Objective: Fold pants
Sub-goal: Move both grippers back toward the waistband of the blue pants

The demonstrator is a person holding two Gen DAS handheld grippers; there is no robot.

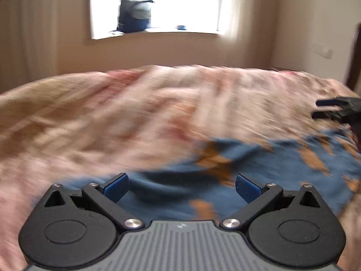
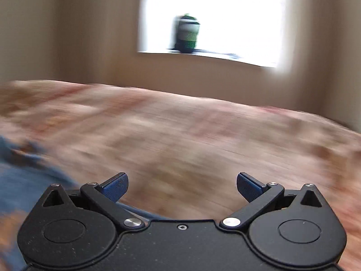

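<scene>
I can read no words, labels, brand names or numbers in either wrist view from here; both are smeared by blur, and nothing printed stands out on any surface.

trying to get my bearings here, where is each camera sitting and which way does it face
Left wrist: sits on the left gripper, jaws open, low over the blue pants on the bedspread, facing the window; the right gripper shows at the right edge.
Right wrist: sits on the right gripper, jaws open, over bedspread, pants at the left edge, facing the window.
Shared: bedspread, pants, window and the dark backpack on its sill.
</scene>
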